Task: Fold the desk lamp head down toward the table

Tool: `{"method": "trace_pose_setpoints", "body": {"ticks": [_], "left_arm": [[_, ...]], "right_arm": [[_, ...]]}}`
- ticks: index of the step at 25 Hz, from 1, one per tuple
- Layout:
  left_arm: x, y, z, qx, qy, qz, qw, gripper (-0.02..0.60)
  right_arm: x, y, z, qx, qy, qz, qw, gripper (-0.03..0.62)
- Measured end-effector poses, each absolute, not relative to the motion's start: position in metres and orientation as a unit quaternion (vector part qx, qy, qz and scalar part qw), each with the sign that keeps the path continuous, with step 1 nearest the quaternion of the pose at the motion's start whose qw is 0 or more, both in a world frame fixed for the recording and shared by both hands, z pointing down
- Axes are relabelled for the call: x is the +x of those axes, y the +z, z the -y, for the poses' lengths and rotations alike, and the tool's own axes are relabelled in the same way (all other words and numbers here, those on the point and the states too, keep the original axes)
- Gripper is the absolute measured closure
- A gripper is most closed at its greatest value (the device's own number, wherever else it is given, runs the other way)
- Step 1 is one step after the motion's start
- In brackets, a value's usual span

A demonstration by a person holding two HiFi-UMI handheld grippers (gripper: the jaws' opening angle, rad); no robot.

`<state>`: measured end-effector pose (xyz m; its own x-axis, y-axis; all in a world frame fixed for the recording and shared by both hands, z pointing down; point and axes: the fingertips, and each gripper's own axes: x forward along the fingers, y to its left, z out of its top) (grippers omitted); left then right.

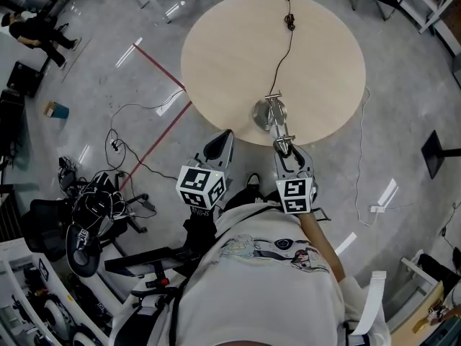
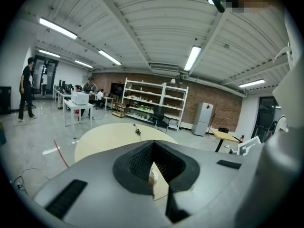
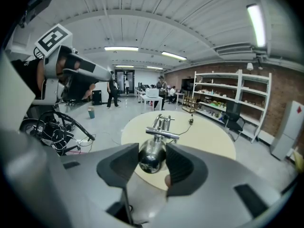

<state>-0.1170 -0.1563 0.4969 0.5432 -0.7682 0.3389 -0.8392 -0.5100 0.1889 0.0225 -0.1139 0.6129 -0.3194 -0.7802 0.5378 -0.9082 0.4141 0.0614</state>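
Right gripper clamps lamp head (left gripper closed).

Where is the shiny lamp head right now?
In the right gripper view, the lamp head sits between the jaws of the right gripper, over the round table's near edge.

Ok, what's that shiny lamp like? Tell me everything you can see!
The lamp is shiny silver metal. Its round base sits on the pale round table, close to the near edge. Thin metal rods form an arm that leans toward the person. The rounded, mirror-like head is squeezed between the right gripper's jaws. A thin black cord runs from the lamp across the table.
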Motion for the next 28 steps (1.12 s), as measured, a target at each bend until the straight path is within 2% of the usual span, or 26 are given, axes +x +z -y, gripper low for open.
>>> {"method": "trace_pose_setpoints", "body": {"ticks": [28], "left_arm": [[-0.131, 0.501, 0.165, 0.851, 0.114, 0.485, 0.168, 0.580]], "right_arm": [[0.016, 0.684, 0.124, 0.506, 0.164, 0.794, 0.293, 0.416]]}}
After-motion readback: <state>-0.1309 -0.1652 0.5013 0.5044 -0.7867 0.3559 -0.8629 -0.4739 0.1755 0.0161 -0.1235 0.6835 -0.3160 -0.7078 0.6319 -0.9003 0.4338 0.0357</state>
